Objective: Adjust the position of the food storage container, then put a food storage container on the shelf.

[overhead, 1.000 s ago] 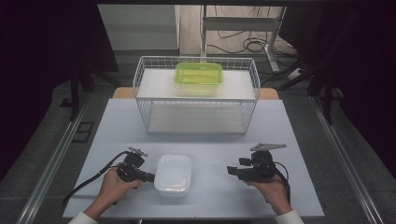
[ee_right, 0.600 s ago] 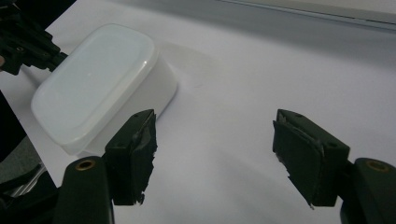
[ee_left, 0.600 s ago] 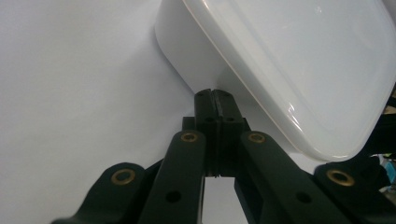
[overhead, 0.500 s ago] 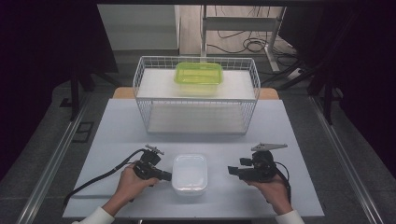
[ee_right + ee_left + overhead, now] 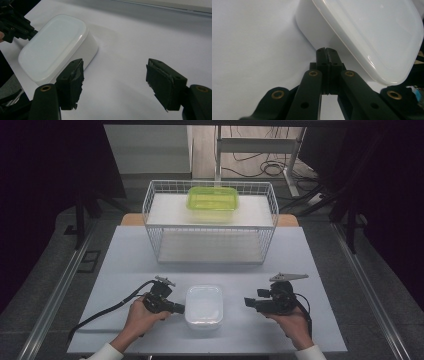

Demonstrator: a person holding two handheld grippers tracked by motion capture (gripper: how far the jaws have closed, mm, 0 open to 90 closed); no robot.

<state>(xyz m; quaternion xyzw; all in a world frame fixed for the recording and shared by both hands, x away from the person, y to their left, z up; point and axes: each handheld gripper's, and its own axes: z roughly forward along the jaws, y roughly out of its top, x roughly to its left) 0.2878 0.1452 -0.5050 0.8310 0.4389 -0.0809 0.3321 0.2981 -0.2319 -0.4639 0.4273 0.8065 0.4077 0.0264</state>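
White lidded container [image 5: 203, 306] sits on the table [image 5: 125, 255] between the two grippers, lid up, long axis running away from the person toward the wire basket [image 5: 209, 222]. Touching left gripper [image 5: 176, 308] at its near-left side wall; well apart from right gripper [image 5: 247, 302]. Left jaws fully closed, empty, tips butted against the wall below the lid rim [image 5: 352, 47] – looks like a sideways nudge. Right jaws wide open, holding nothing, aimed at the container's right side. Best to keep push low and square on the wall, slow, so box slides without yawing; stay under the lid lip to avoid popping it
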